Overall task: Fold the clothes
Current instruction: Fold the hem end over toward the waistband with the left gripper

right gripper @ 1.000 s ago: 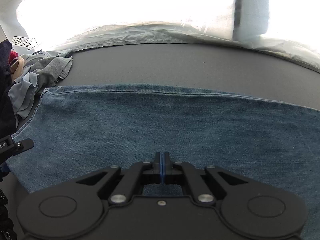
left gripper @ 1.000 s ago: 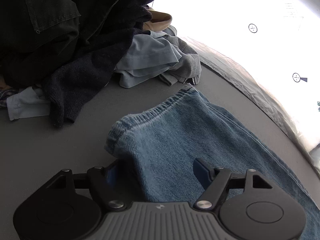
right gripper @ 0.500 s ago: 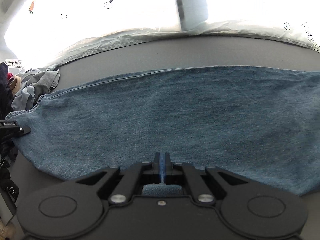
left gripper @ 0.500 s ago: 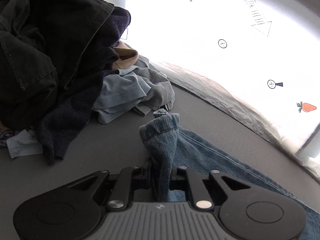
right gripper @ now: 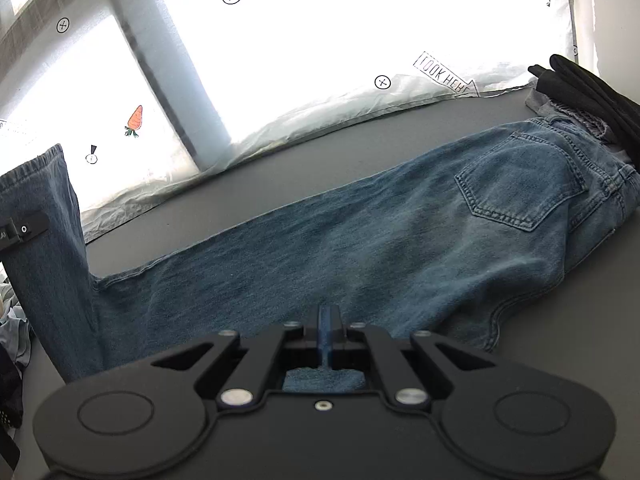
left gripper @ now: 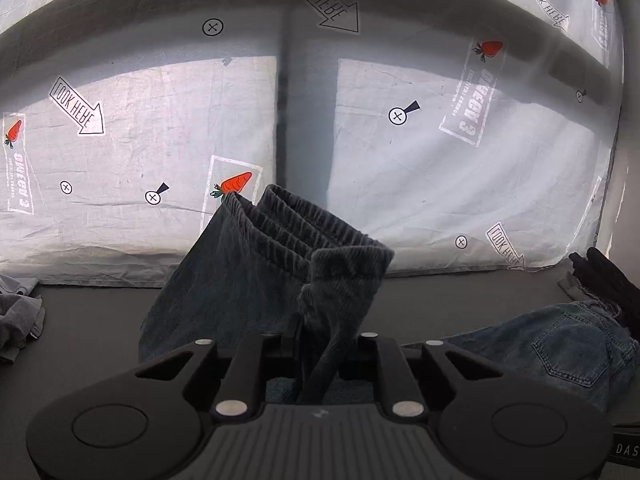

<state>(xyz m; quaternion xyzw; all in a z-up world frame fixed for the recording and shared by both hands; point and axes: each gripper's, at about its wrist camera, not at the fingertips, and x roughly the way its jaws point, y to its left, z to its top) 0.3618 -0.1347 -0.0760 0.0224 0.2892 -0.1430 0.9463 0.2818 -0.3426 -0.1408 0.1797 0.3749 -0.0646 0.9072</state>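
Both sets of jaws clench the jeans (right gripper: 360, 236), left gripper (left gripper: 320, 344) lifting the hem, right gripper (right gripper: 328, 344) pinning mid-leg on the grey table (right gripper: 560, 352); heavy, limp denim likely wants firm hem-seam holds.

I am working at a staged recording bench rather than in a lived-in home; the grey table top (right gripper: 400, 140) is bare and flat; behind it hangs a white backdrop sheet (left gripper: 400, 184) printed with carrots (left gripper: 236, 183), crossed-circle markers (left gripper: 212, 27) and "LOOK HERE" arrows (left gripper: 78, 108); strong light shines through it; loose clothes (left gripper: 16, 316) lie heaped at the table's edge.
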